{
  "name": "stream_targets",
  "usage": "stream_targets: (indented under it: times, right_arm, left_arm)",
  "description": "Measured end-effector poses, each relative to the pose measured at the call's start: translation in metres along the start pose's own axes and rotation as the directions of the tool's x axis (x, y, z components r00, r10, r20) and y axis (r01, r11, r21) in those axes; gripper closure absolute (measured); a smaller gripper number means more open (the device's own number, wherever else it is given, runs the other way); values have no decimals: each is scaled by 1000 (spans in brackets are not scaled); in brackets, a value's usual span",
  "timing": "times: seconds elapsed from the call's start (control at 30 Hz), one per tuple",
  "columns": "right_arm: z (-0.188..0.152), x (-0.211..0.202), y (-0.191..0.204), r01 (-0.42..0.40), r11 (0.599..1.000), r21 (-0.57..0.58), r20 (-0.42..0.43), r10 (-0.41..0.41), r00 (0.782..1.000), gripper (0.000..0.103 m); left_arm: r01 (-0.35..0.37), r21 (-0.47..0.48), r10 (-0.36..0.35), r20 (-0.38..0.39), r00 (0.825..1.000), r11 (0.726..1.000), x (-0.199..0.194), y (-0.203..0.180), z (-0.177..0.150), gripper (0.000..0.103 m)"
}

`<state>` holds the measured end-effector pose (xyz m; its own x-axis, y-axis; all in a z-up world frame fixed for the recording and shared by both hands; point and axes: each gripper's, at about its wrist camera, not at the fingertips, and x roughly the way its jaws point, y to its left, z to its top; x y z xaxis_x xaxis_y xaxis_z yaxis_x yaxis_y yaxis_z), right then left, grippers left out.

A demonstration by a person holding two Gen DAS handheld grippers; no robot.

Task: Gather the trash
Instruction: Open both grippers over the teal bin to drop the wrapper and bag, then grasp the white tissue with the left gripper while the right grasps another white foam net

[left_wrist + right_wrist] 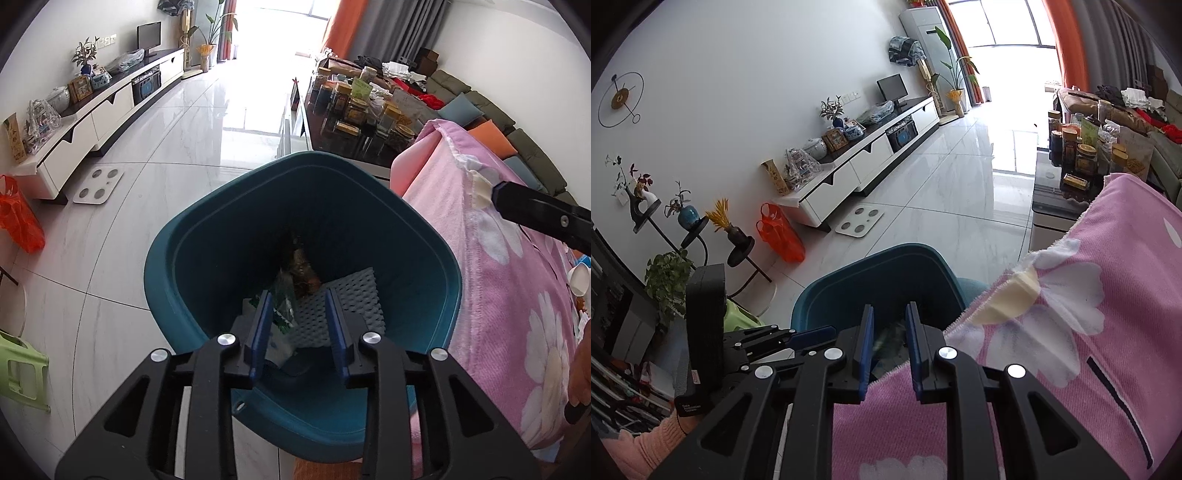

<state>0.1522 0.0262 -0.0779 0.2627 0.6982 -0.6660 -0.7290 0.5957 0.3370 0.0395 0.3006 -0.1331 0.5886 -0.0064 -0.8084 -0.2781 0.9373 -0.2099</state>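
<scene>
A bright living room with a glossy white tiled floor (177, 140) runs back to a sunlit window, and a worktop under a pink flowered blanket (1071, 332) sits at the near right. Nearest, the left gripper (300, 328) hangs over the teal bin (417, 236) that stands on the floor against the blanket's edge; its fingers are partly apart with nothing pressed between them. Just below them, inside the bin, lies the trash (286, 317): a crumpled clear wrapper, a brownish scrap and a grey perforated sheet. This looks like the drop-off step, with the piece let go into the bin. The right gripper (889, 343) hovers over the blanket's edge beside the bin, fingers narrow and empty. Next, the left hand likely needs to lift clear and look for more trash on the worktop.
</scene>
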Motion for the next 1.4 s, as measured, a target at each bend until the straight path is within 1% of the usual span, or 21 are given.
stream_targets:
  times: [0.03, 0.13, 0.17, 0.27, 0.3, 0.33, 0.37, 0.47, 0.5, 0.53, 0.63, 0.77, 0.9, 0.93, 1.03, 1.17, 1.23, 1.27, 1.3, 1.33, 1.4]
  right_arm:
    - [-1, -3, -2, 1, 1000, 6, 4, -1, 1000, 82]
    - [-5, -14, -7, 3, 1000, 21, 20, -3, 1000, 81]
    - [-6, -20, -9, 2, 1000, 25, 29, -2, 1000, 79]
    - [-13, -40, -14, 4, 999, 33, 65, -6, 998, 70]
    - [-15, -48, -16, 6, 999, 37, 78, -9, 997, 70]
    - [-19, -58, -19, 11, 999, 41, 94, -15, 995, 68]
    - [-22, -68, -22, 17, 999, 46, 110, -22, 994, 63]
    - [-36, -104, -29, 60, 997, 55, 172, -68, 983, 55]
    - [-41, -116, -33, 71, 995, 64, 190, -82, 978, 54]
    - [-48, -128, -38, 86, 993, 75, 210, -100, 973, 53]
    - [-68, -163, -53, 141, 983, 119, 250, -167, 954, 52]
    - [-98, -202, -74, 215, 957, 194, 273, -263, 925, 52]
    - [-129, -241, -97, 284, 916, 282, 285, -363, 887, 52]
    - [-136, -251, -102, 302, 903, 305, 289, -390, 874, 52]
    - [-157, -277, -118, 343, 864, 368, 298, -459, 837, 52]
    - [-181, -302, -138, 378, 812, 444, 292, -530, 796, 51]
    - [-192, -309, -149, 391, 788, 476, 282, -557, 781, 51]
    - [-197, -311, -154, 394, 778, 489, 275, -566, 777, 51]
    - [-202, -312, -159, 398, 769, 501, 266, -574, 774, 51]
    - [-207, -314, -165, 400, 757, 516, 256, -582, 772, 51]
    - [-217, -316, -175, 388, 744, 544, 242, -582, 777, 51]
  left_arm:
    - [-5, -3, 5, 1, 1000, 1000, 1, 1, 0, 71]
    - [-6, -8, 6, 15, 1000, 1000, -1, 0, 2, 70]
    - [-5, -4, 5, 27, 1000, 1000, -4, -3, 3, 69]
    - [7, 21, -9, 96, 995, 1000, -26, -13, 2, 56]
    - [16, 35, -20, 125, 992, 999, -34, -17, 1, 54]
    - [30, 50, -37, 152, 988, 998, -44, -22, 0, 52]
    - [45, 65, -56, 175, 983, 997, -53, -29, -1, 47]
    - [91, 152, -124, 228, 966, 984, -75, -57, -9, 42]
    - [105, 182, -148, 238, 960, 978, -82, -69, -12, 39]
    - [127, 211, -178, 244, 953, 969, -88, -82, -14, 37]
    - [196, 302, -271, 230, 935, 933, -99, -121, -23, 35]
    - [282, 411, -377, 168, 911, 867, -100, -180, -37, 34]
    - [367, 486, -464, 90, 882, 793, -97, -232, -55, 34]
    - [395, 499, -488, 65, 871, 771, -97, -244, -64, 34]
    - [462, 532, -542, -6, 840, 710, -95, -280, -76, 34]
    - [524, 568, -580, -99, 809, 634, -89, -319, -90, 34]
    - [542, 574, -582, -136, 802, 613, -83, -336, -97, 34]
    - [557, 576, -587, -158, 794, 598, -81, -343, -100, 34]
    - [564, 578, -588, -173, 790, 589, -79, -349, -102, 33]
    - [567, 582, -583, -185, 791, 583, -76, -355, -105, 33]
    - [576, 585, -574, -217, 790, 571, -70, -368, -110, 33]
